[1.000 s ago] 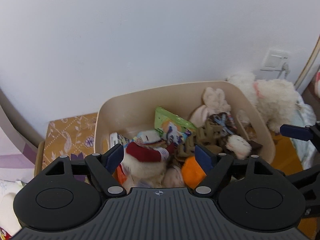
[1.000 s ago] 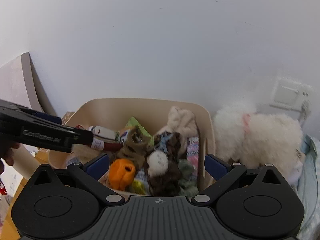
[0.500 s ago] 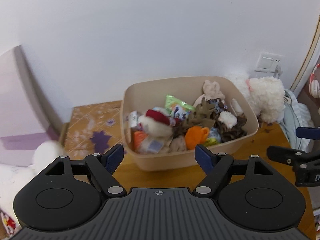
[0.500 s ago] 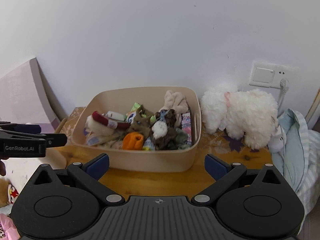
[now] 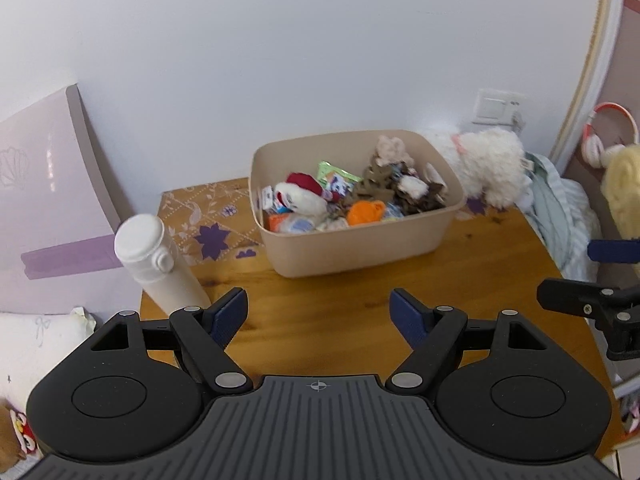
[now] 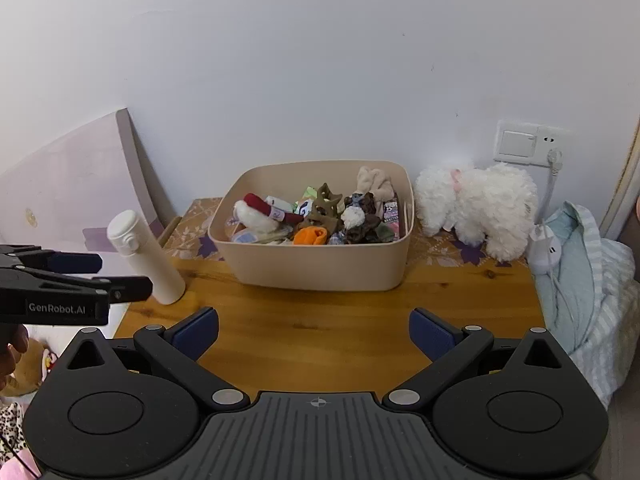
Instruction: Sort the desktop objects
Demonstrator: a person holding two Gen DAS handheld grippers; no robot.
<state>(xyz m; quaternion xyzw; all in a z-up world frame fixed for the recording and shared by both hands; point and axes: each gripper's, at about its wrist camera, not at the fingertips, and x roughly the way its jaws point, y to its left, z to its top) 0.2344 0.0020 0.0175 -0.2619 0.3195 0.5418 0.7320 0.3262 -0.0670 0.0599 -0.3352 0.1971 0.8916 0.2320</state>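
left hand-held gripper (image 5: 318, 314): jaws spread wide, nothing between them, held over bare worktop (image 5: 480, 248)
right hand-held gripper (image 6: 314, 334): jaws likewise apart and empty, poised over the near part of the worktop
task's things: a jumble of small soft toys, packets and hair ties lies inside the beige bin (image 6: 316, 268), straight ahead of both grippers and well beyond their fingertips
orange item (image 6: 310, 236): near the front wall of the bin, on top of the heap
judgement on progress: almost everything small seems gathered in the bin; the white bottle (image 6: 146, 258) is the only loose item on the wood
risk, tipping: the bottle stands upright and slightly leaning in view, just ahead and left of the left gripper; a sideways swing of that jaw would likely knock it over the edge (it sits close to the worktop's left rim)
risk, collision: the two grippers are near each other, the left one's tip showing at the left of the right wrist view; reaching for the same target could make them clash
risk, snagging: the bin contents are tangled, so a pinch may drag several pieces out together
other things: a white plush dog (image 6: 480, 204) beside the bin's right wall, a striped cloth (image 6: 588, 280) at the far right, a wall socket (image 6: 528, 144) behind
in the way: nothing lies between the grippers and the bin
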